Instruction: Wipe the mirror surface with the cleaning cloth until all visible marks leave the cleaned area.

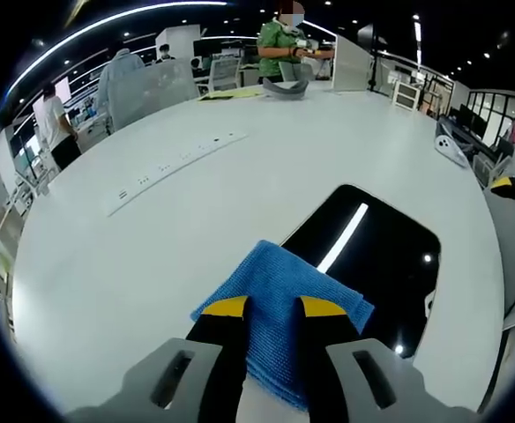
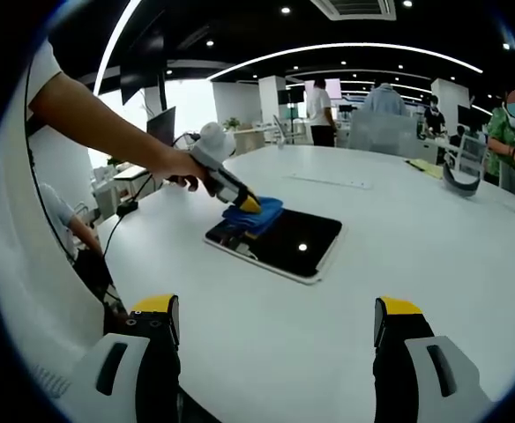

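**Left gripper presses the cloth on the mirror's near end**

In the left gripper view, low and centre, we see the left gripper (image 1: 271,308) with its yellow-tipped jaws pinching the blue cleaning cloth (image 1: 279,295), which lies folded between them. The cloth overlaps the near corner of the mirror (image 1: 381,256), a dark rounded slab that runs from centre to the right of the frame and reflects a ceiling light strip. The mirror lies flat on the white table (image 1: 152,256). Further up, a long white strip with small sockets (image 1: 174,167) lies on the table at the upper left, and people stand at the far edge at the top.

In the right gripper view, the right gripper (image 2: 275,322) sits at the bottom with its jaws spread wide, nothing between them, over bare table. Beyond it, in mid frame, a hand (image 2: 182,167) holds the left gripper down on the cloth at the mirror's left end. Marks on the glass are too small for us to judge.
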Demonstrator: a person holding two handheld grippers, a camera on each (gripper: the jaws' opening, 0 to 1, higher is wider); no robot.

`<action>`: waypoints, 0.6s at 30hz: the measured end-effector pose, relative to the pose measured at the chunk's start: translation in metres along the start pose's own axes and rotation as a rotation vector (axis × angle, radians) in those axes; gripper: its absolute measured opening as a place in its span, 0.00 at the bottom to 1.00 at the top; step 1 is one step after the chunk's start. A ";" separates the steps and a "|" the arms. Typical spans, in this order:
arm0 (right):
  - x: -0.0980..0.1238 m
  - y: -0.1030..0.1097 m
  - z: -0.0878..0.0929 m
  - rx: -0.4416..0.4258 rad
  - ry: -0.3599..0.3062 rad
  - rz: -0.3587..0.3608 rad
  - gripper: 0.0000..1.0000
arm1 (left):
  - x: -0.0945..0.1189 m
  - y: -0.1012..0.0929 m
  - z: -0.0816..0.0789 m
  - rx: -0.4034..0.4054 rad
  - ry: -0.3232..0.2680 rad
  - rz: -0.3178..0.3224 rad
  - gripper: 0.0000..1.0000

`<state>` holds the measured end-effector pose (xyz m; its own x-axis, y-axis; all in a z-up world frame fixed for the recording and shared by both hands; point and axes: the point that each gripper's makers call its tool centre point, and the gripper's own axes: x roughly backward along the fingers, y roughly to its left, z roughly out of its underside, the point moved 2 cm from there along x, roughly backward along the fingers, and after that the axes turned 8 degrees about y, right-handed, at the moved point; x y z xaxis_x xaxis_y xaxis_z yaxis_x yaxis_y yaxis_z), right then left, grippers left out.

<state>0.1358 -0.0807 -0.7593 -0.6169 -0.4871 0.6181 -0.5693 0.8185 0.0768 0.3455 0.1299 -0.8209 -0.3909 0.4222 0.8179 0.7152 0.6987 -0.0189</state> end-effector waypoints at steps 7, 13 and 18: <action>0.000 -0.002 0.000 -0.002 -0.001 0.003 0.92 | -0.004 -0.002 -0.004 -0.021 0.004 0.008 0.19; -0.001 -0.003 0.000 -0.005 0.000 0.005 0.92 | -0.008 -0.003 -0.009 -0.021 0.004 0.008 0.19; -0.001 -0.005 0.000 -0.008 -0.001 0.005 0.92 | -0.012 -0.002 -0.011 -0.017 0.000 0.008 0.19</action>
<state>0.1392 -0.0839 -0.7606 -0.6202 -0.4833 0.6179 -0.5619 0.8233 0.0799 0.3552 0.1176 -0.8241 -0.3851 0.4281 0.8176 0.7281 0.6853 -0.0159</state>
